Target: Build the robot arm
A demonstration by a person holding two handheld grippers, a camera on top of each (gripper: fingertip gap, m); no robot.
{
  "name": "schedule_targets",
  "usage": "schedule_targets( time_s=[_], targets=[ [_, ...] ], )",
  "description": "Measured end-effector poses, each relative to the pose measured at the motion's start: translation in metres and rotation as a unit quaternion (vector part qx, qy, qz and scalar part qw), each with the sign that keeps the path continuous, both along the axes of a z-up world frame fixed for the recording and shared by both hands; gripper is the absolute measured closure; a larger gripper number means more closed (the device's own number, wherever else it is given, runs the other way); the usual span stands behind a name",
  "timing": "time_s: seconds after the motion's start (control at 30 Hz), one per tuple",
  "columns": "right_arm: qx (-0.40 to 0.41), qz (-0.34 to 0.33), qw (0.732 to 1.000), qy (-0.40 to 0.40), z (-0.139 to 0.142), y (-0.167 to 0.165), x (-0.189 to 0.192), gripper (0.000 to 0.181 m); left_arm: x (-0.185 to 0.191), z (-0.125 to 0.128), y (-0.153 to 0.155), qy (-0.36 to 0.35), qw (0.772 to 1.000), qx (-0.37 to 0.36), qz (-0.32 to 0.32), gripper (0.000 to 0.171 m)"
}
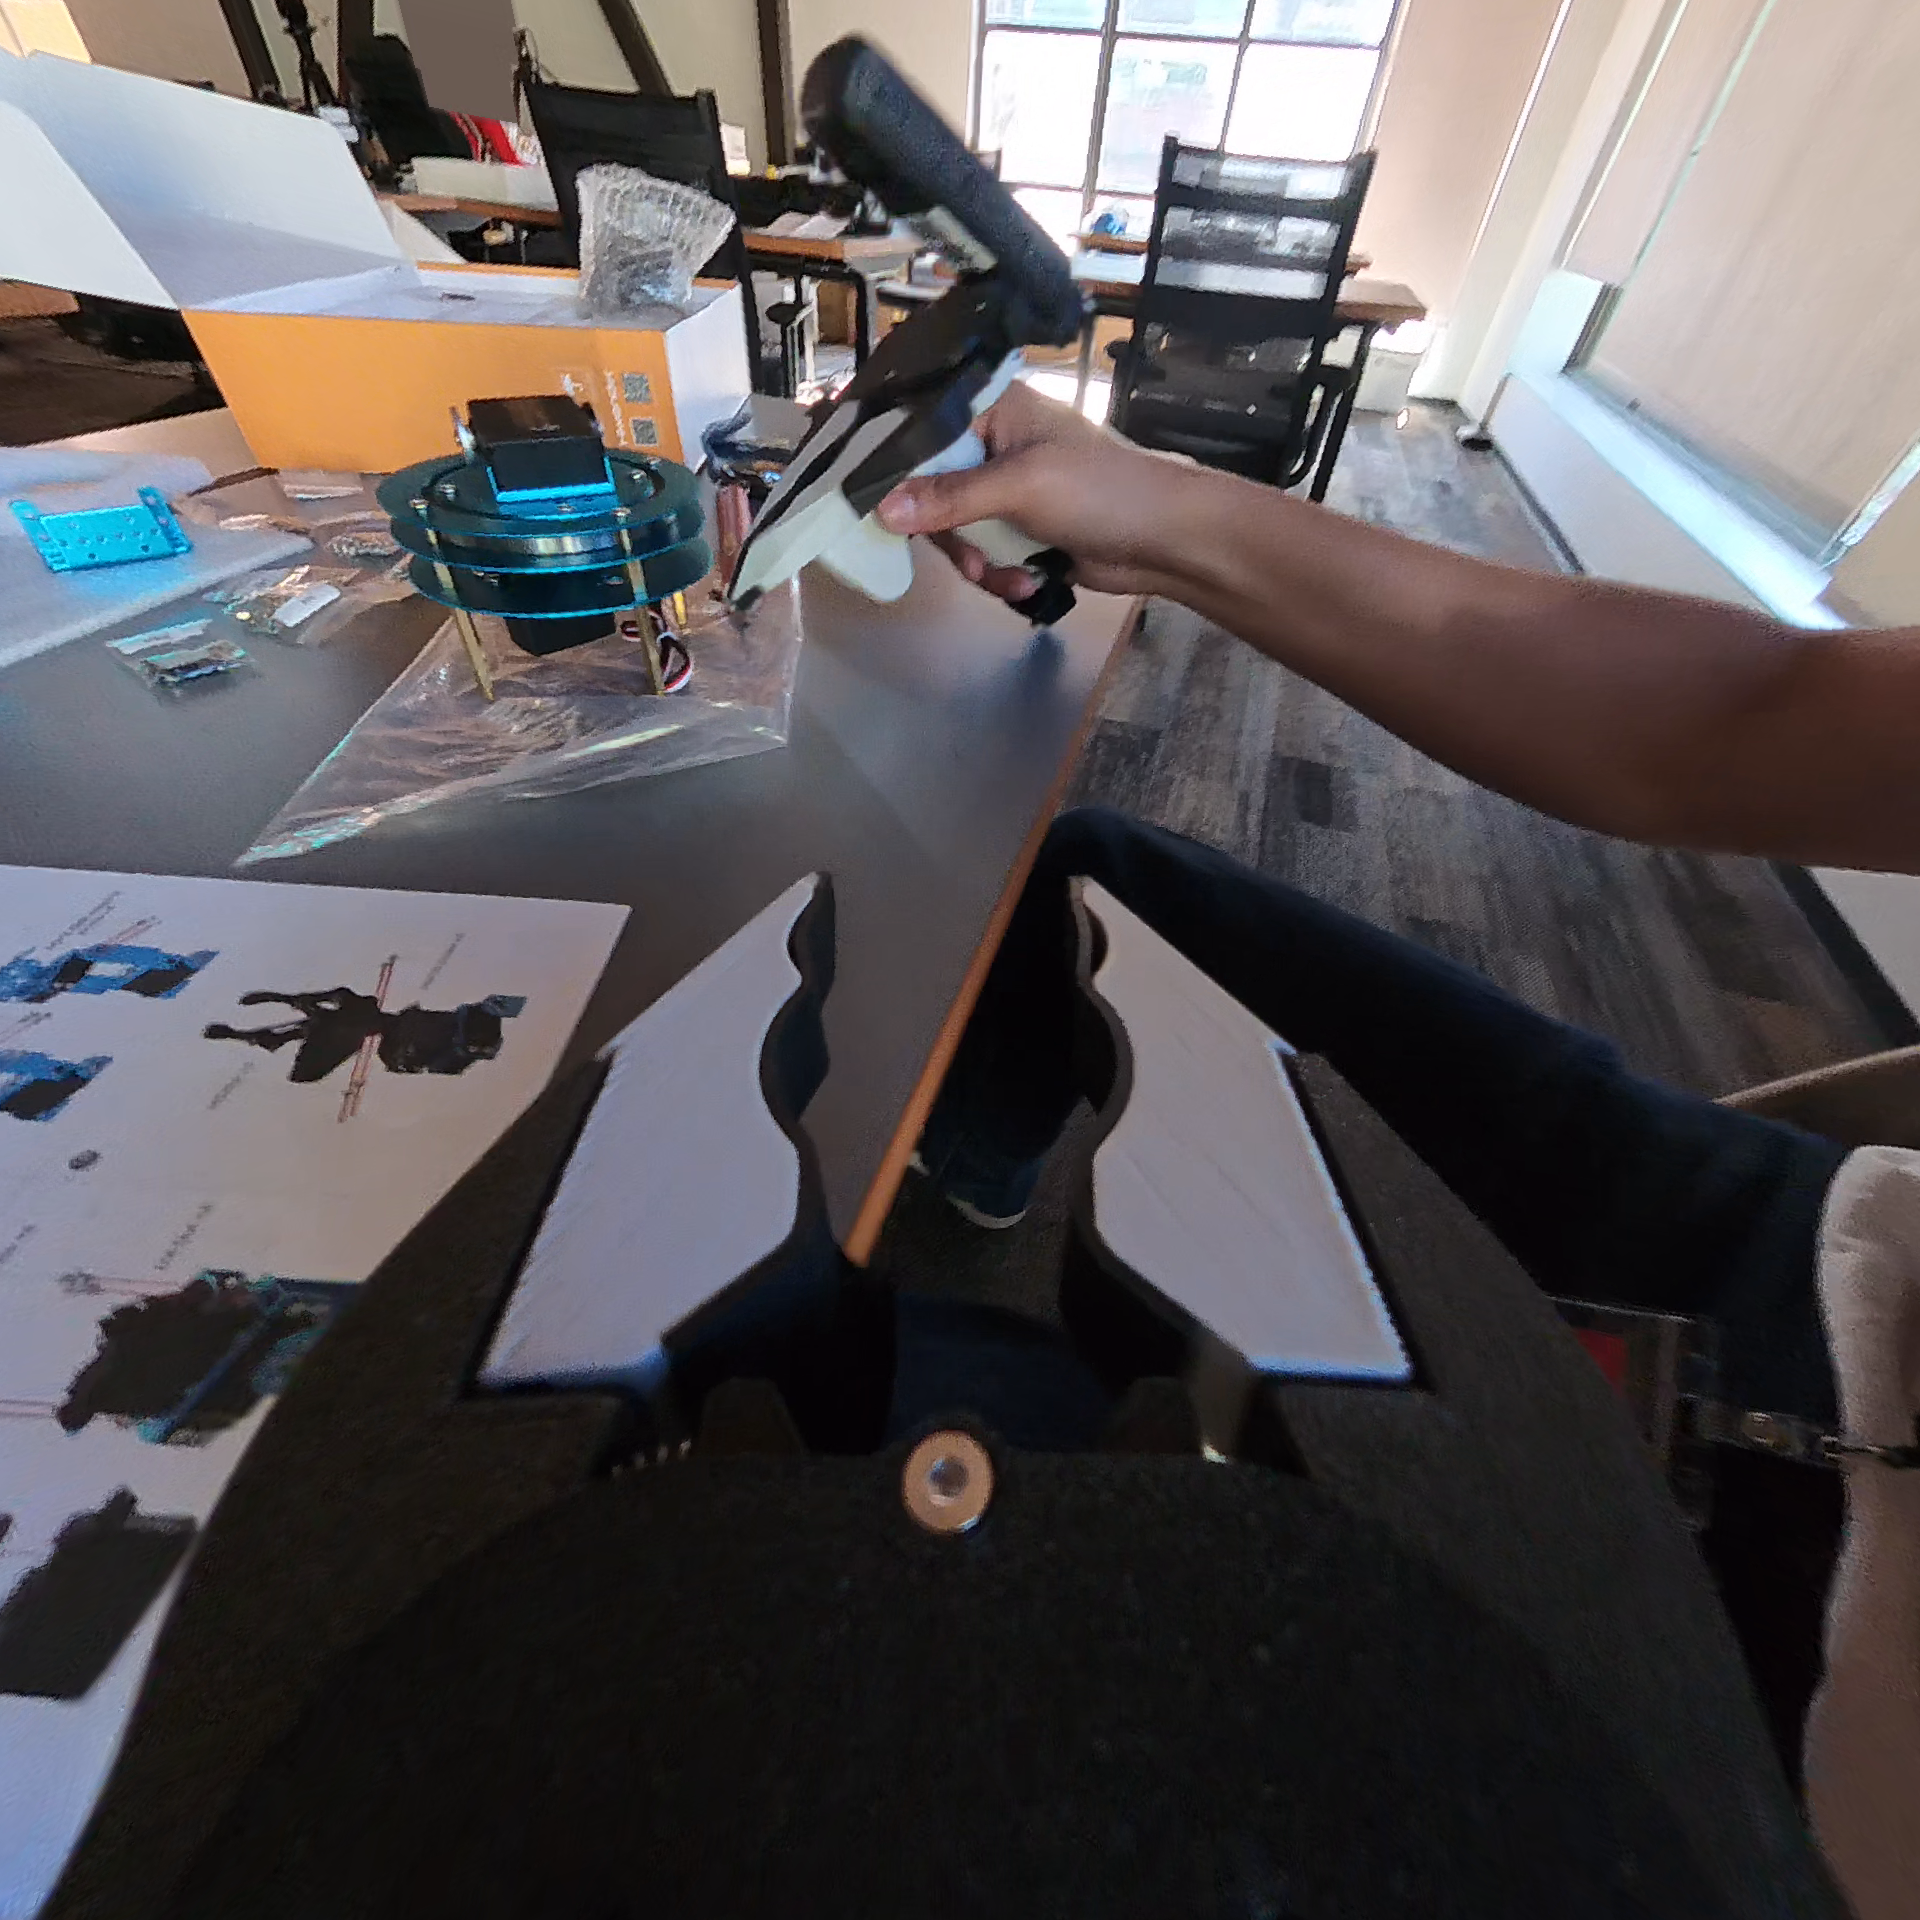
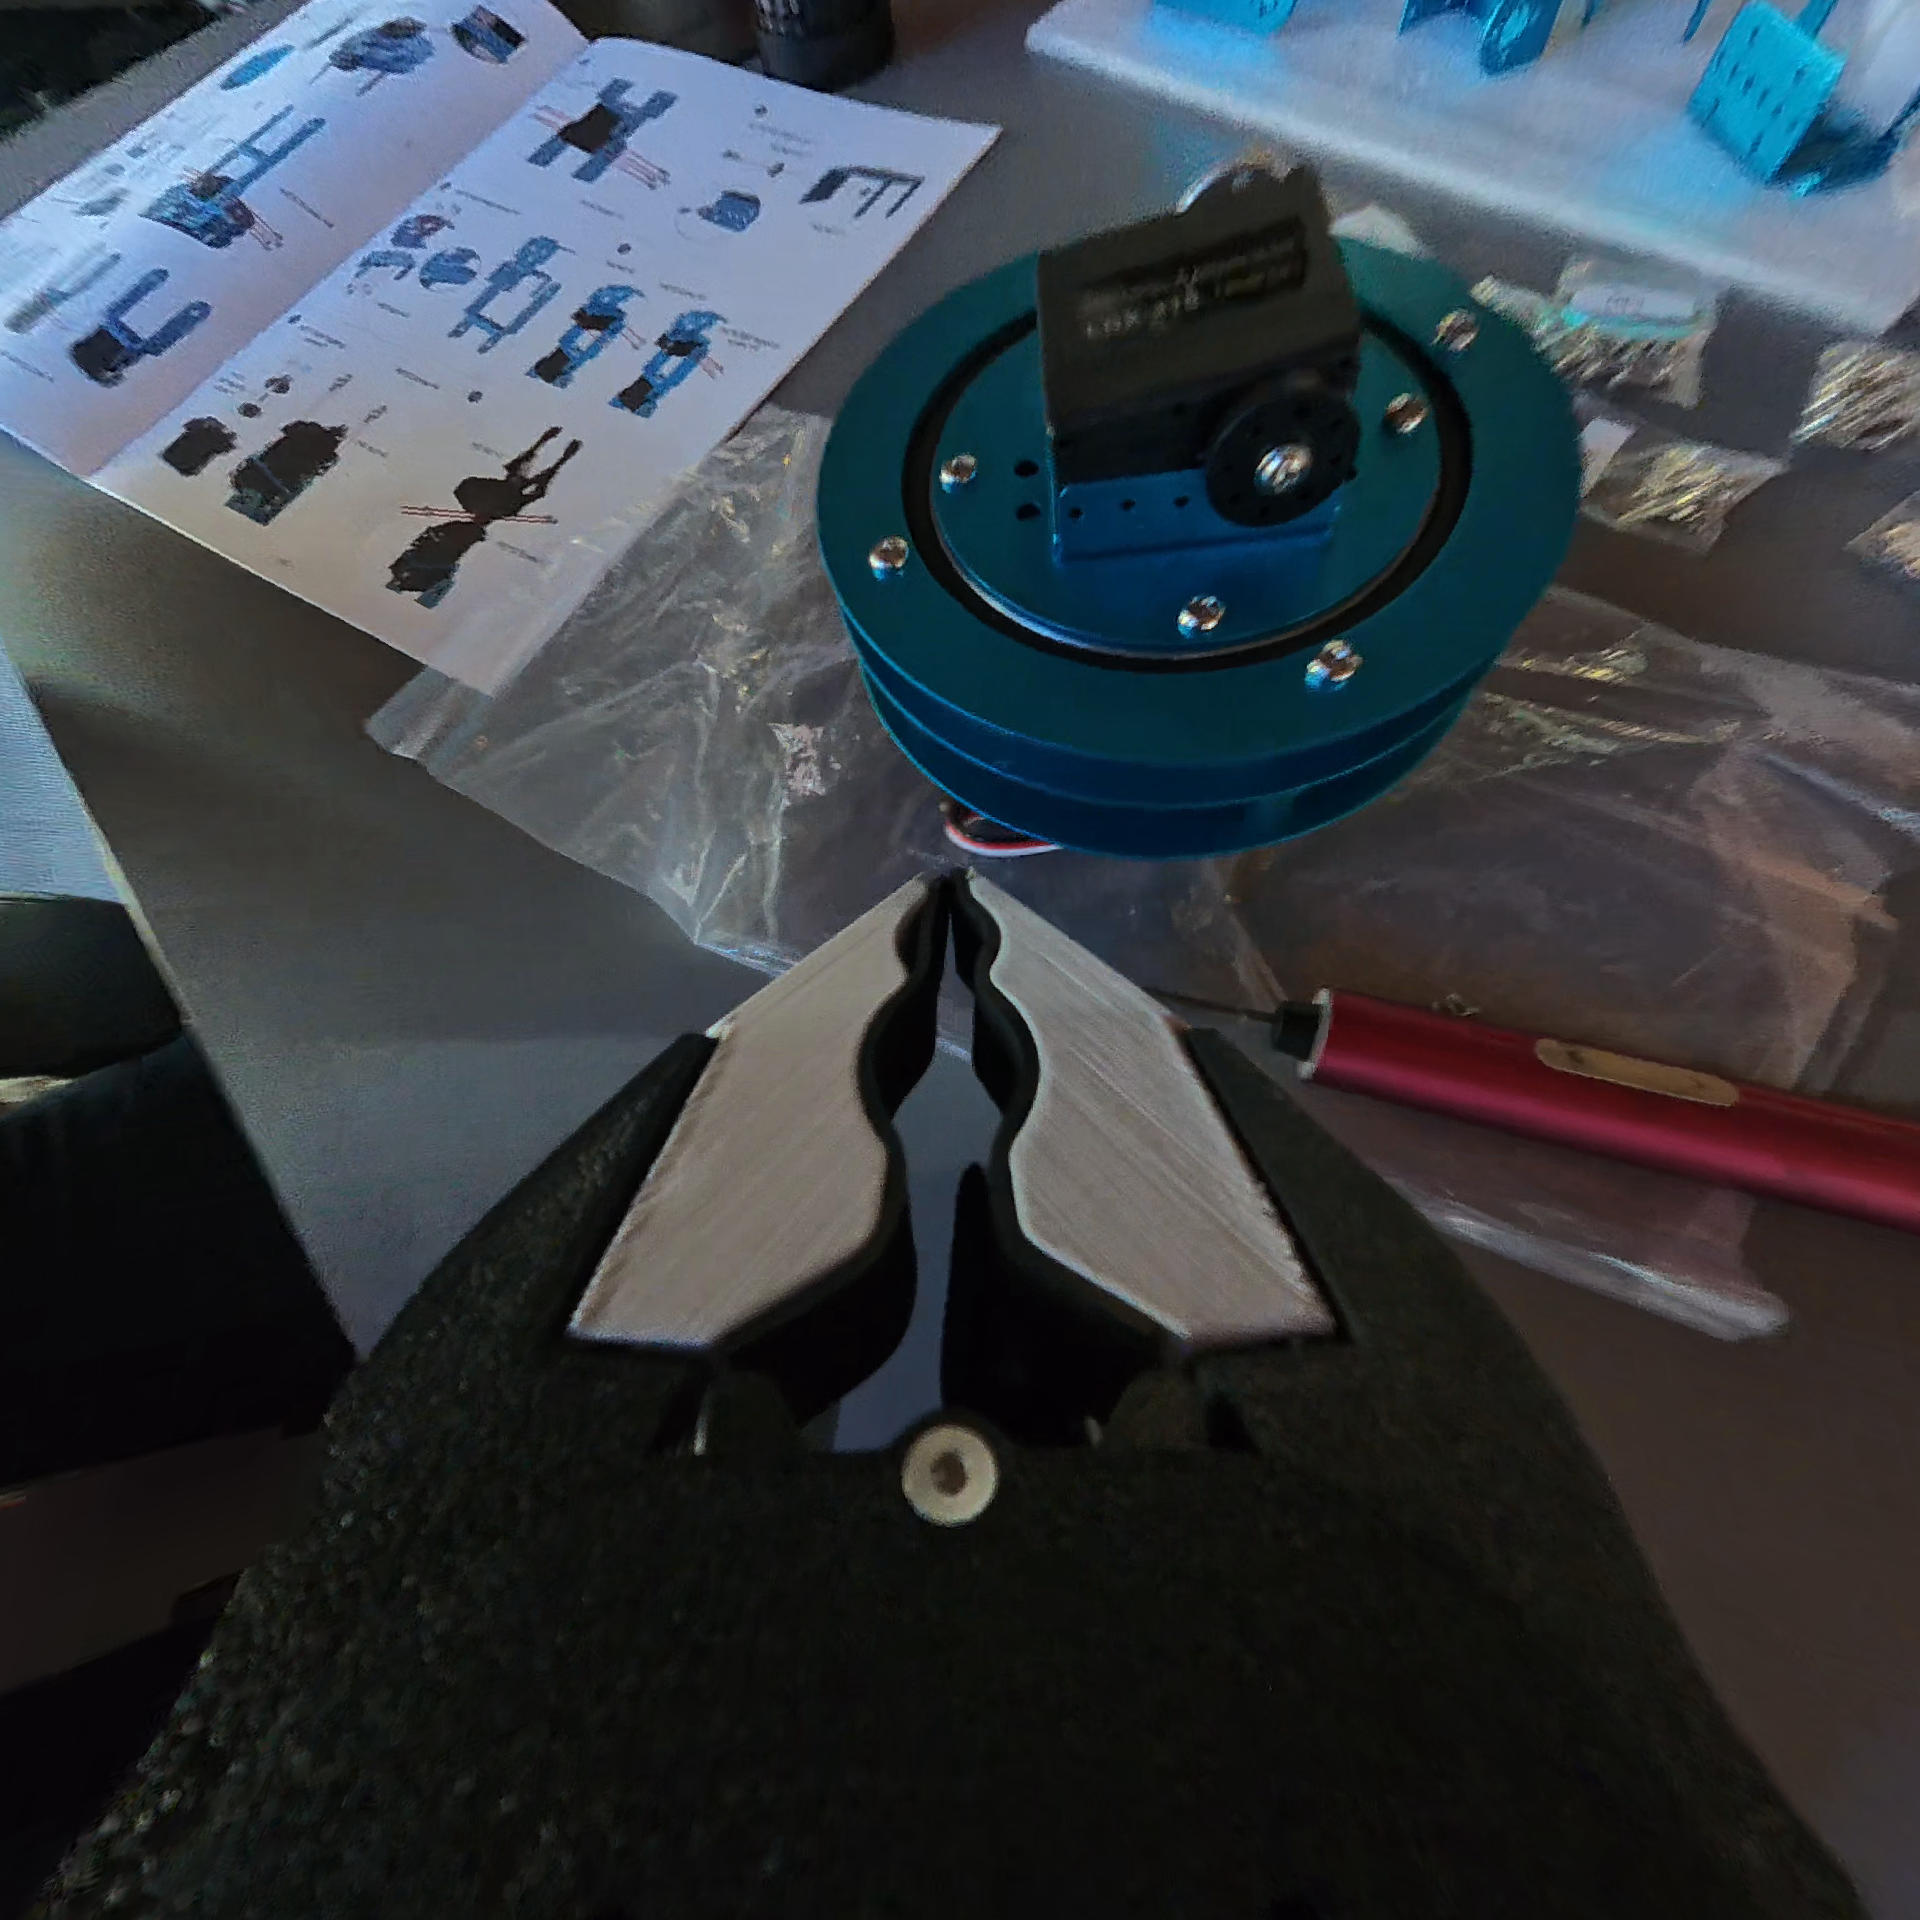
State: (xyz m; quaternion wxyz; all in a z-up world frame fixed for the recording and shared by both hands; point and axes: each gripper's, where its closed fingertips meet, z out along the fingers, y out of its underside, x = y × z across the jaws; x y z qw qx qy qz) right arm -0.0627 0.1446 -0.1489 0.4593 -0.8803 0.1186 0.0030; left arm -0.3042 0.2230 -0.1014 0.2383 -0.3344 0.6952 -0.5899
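My left gripper (image 1: 951, 888) is open and empty. It hovers over the dark table's orange front edge (image 1: 997, 935), next to an open instruction sheet (image 1: 260, 1091). My right gripper (image 2: 951, 883) is shut, its tips meeting just over a clear plastic bag (image 2: 644, 727). I cannot tell whether they pinch the film. Just beyond the tips stands a blue round base (image 2: 1195, 727) with a black servo (image 2: 1184, 312) on top. In the left wrist view a hand holds the right gripper (image 1: 748, 597) beside that base (image 1: 540, 520), which rests on brass legs.
A red screwdriver (image 2: 1610, 1101) lies right of the right gripper. Small hardware bags (image 2: 1662, 488), a white tray of blue brackets (image 2: 1455, 135) and an orange-and-white box (image 1: 416, 374) sit farther back. A person's leg (image 1: 1351, 1018) is by the table edge. Chairs (image 1: 1247, 312) stand beyond. The grippers' ends are close to 25 centimetres from one another.
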Motion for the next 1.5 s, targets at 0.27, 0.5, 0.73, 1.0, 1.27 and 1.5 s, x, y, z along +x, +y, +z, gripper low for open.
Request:
schedule_targets(
  time_s=[0.27, 0.5, 0.73, 1.0, 1.27, 1.5],
  targets=[
    [0.063, -0.121, 0.979, -0.149, 0.052, -0.013, 0.017, 0.181, 0.124, 0.037, -0.012, -0.047, 0.97, 0.227, -0.072, 0.127],
    [0.125, -0.184, 0.959, -0.174, 0.061, -0.003, 0.041, 0.181, 0.267, 0.042, -0.015, -0.008, 0.91, 0.347, -0.226, 0.101],
    [0.139, -0.19, 0.959, -0.159, 0.065, 0.004, 0.051, 0.181, 0.288, 0.018, -0.032, 0.025, 0.882, 0.302, -0.361, 0.104],
    [0.13, -0.212, 0.956, -0.156, 0.06, -0.007, 0.061, 0.181, 0.293, 0.008, -0.038, -0.003, 0.871, 0.327, -0.365, 0.12],
    [0.146, -0.226, 0.951, -0.149, 0.058, -0.009, 0.054, 0.181, 0.289, 0.007, -0.043, 0.033, 0.868, 0.278, -0.41, 0.129],
    [0.14, -0.247, 0.946, -0.158, 0.058, -0.005, 0.055, 0.181, 0.288, 0.008, -0.044, 0.042, 0.862, 0.275, -0.424, 0.128]
  ],
)
